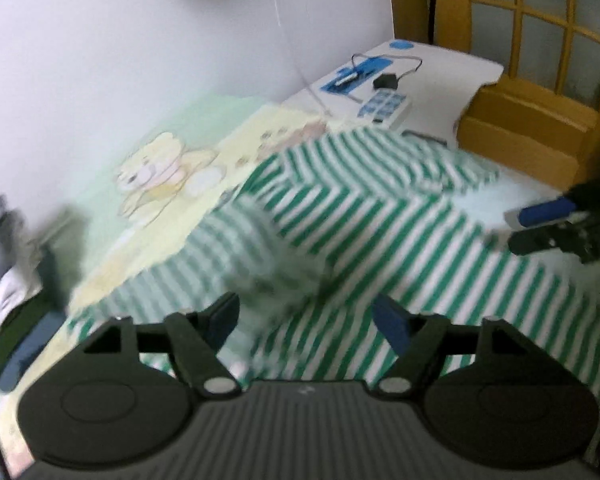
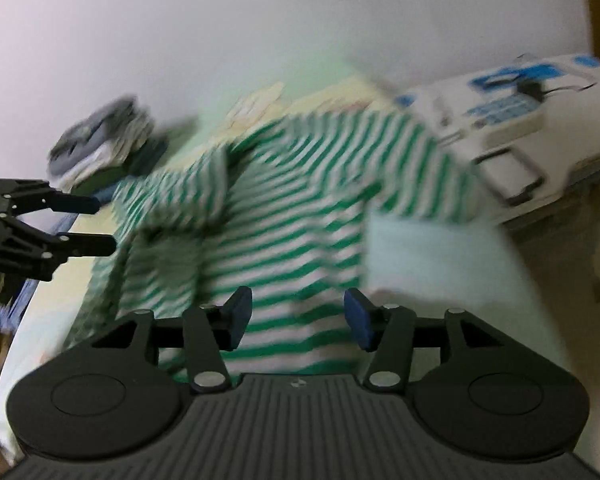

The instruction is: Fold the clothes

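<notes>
Both tongs, left [image 1: 305,322] and right [image 2: 298,316], gape empty over the rumpled shirt [image 1: 380,216]; folded pile [image 2: 100,144] at ten o'clock; folding barely begun.

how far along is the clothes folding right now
Done: a stack of folded clothes sits by the wall. In hand: nothing; the left gripper and right gripper are both open above the green-and-white striped shirt, which lies rumpled on the pale cartoon-print sheet. Left: all the folding of this shirt.
</notes>
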The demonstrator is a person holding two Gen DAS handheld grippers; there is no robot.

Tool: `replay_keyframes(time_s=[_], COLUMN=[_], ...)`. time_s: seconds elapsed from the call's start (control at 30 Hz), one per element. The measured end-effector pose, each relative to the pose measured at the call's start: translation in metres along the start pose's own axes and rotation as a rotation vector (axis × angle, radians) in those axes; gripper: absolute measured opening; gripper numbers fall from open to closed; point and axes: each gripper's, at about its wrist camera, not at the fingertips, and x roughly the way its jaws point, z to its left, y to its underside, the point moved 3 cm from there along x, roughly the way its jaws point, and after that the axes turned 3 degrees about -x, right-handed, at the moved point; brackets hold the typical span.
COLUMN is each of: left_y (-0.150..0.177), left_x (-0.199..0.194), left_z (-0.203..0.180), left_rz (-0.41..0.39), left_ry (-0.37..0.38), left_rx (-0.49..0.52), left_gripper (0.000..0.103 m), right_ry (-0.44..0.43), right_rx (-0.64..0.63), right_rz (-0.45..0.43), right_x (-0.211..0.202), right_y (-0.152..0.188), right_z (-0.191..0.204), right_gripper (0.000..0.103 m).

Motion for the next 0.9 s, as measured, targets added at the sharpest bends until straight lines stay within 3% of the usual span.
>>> replay_keyframes(time_s=[0.27,0.4,0.57,0.67,0.83,0.9], left_y=[-0.040,-0.050,-0.078,-0.096,-0.114,-0.117], left_x=[0.059,0.074,0.080,0.083,0.090,0.093], left_z=[-0.046,-0.048,-0.022,-0.005,0.003,0.002], left_rz=[0.054,0.067,0.072,0.080,0.078,0.080], left_ry=[0.097,0.102,0.088,0.109,0.119,0.134], left_rx=[-0.058,-0.090,-0.144,-0.197,-0.237,-0.255], left_gripper=[0.082,0.083,0.083,0.084,0.087,0.088], right_ry=[0.141,0.195,0.137,0.133,0.111,0.114], right_rx=[0.086,0.084,0.138,0.153,0.208,0.188], right_rz=[-0.076,-0.024,0.012,-0.046,-0.110,-0.123], right_x=[0.006,0.044,0.077,0.079,0.086,0.089], right_y=[-0.041,-0.053,-0.057,-0.057,-0.072,-0.080], right_z=[-0.061,-0.083,-0.094,-0.091,-0.099,-0.097], right_gripper=[0.064,0.064,0.065,0.063,0.044,0.017])
